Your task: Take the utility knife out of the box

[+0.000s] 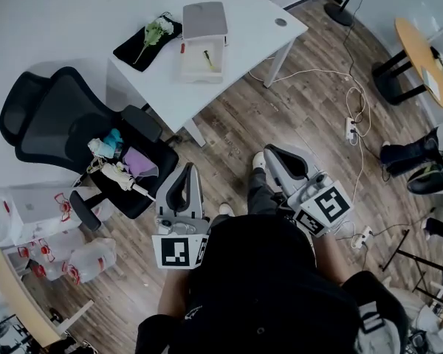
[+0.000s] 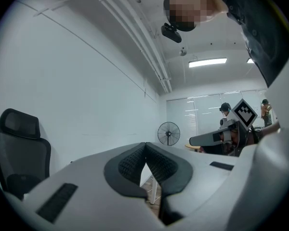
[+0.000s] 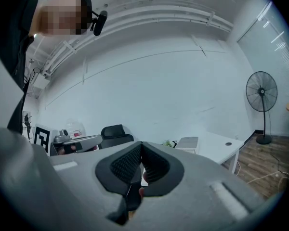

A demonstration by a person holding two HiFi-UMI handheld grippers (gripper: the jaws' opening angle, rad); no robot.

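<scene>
The utility knife (image 1: 207,59) lies inside the open box (image 1: 201,68), a small yellowish shape too small to make out in detail. The box's grey lid (image 1: 204,21) is tipped up at its far side. The box stands around the middle of the white table (image 1: 258,28), and just beside it, toward the table's left edge, a black mat (image 1: 133,49) carries a green sprig (image 1: 155,32).

The person stands on the wooden floor (image 1: 295,109), well apart from the table. The left gripper (image 1: 186,169) is clenched with its ribbed pads meeting at the tips and nothing between them. The right gripper (image 1: 269,153) is likewise closed on nothing. Both point roughly toward the table. A black office chair (image 1: 59,124) loaded with small items stands at the table's left.
</scene>
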